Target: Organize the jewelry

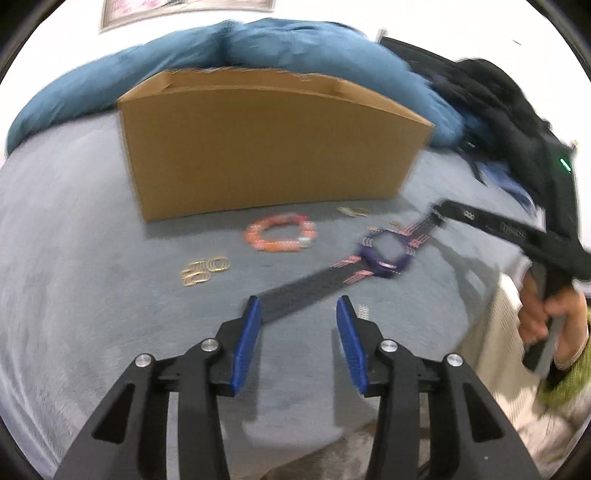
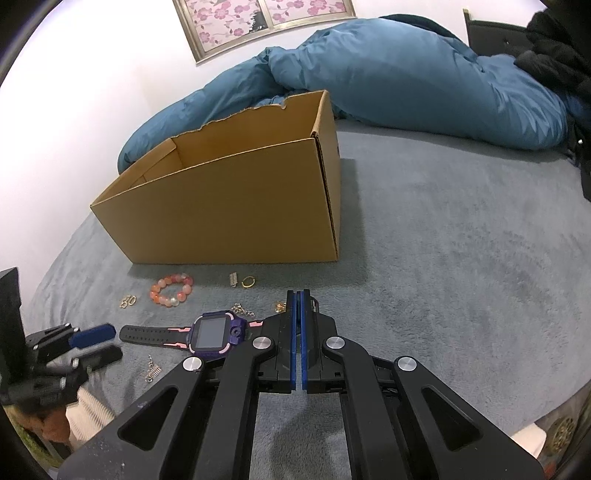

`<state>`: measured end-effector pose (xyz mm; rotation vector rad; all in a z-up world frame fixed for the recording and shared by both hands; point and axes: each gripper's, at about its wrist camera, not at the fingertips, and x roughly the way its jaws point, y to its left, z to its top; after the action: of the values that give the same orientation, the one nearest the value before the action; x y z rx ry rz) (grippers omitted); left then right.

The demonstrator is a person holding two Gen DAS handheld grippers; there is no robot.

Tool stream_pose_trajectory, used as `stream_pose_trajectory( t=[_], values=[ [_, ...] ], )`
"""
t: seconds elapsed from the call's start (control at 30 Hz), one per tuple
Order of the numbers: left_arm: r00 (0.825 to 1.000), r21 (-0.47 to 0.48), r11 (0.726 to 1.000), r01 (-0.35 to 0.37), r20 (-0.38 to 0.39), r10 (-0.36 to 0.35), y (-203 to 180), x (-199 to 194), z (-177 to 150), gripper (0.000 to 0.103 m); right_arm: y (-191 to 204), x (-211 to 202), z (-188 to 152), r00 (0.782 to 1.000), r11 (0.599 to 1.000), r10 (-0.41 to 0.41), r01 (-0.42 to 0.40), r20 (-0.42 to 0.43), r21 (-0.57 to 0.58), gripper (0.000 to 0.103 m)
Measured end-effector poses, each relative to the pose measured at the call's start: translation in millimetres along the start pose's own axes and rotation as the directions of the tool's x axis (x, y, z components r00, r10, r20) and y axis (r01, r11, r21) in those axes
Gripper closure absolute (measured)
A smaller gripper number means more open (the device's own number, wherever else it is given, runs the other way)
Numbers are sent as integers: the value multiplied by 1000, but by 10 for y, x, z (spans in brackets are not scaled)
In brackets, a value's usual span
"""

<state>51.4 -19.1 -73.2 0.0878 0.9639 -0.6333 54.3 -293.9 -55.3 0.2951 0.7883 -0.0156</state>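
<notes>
Grey plush bed cover (image 1: 74, 221) fills the left wrist view, with the left tool (image 1: 299, 310) hovering low over it, blue pads spread apart and empty. Just ahead of its tips lies the black strap of a purple watch (image 1: 384, 254); further ahead sit a pink bead bracelet (image 1: 280, 234) and, to the left, gold rings (image 1: 205, 271). Beyond them stands an open cardboard box (image 1: 266, 147), backed by a teal duvet (image 1: 258, 44) and a white wall. The right tool (image 1: 439, 210) reaches in from the right, at the watch's far strap end; this view is motion-blurred.

In the right wrist view, the right tool (image 2: 297, 295) has its blue pads pressed nearly together; what they pinch cannot be told. The watch (image 2: 212, 334) lies just left of it, the bracelet (image 2: 171, 290) and box (image 2: 229, 206) ahead-left, the left tool (image 2: 99, 345) far left, open. A flowered picture (image 2: 258, 18) hangs on the wall.
</notes>
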Motion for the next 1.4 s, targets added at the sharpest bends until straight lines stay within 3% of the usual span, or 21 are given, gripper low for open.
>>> stream_pose_trajectory(
  t=[0.17,0.4,0.6,0.77,0.9,0.97,1.4],
  values=[
    [998,-91,996,3,-68,-9,193,151,51,62,1,7,-8,1000,1000,1,-1,0,3,103],
    [993,-247,965,84,-59,-101,390,234,82,62,-1,34,-12,1000,1000,9,-9,-5,9,103],
    [987,-300,945,133,-44,-153,437,199,110,62,3,56,-16,1000,1000,19,-19,-8,3,102],
    [989,-283,951,126,-40,-143,352,172,140,69,0,57,-19,1000,1000,21,-21,-8,3,102],
    [995,-241,968,67,-51,-82,257,185,141,93,0,50,-19,1000,1000,16,-16,-6,0,102],
    [996,-237,970,58,-45,-71,250,177,136,99,-1,33,-18,1000,1000,13,-13,-1,0,102],
    [988,-130,984,124,105,-111,-73,-471,386,101,188,-466,162,996,998,42,-37,81,-60,103]
  ],
)
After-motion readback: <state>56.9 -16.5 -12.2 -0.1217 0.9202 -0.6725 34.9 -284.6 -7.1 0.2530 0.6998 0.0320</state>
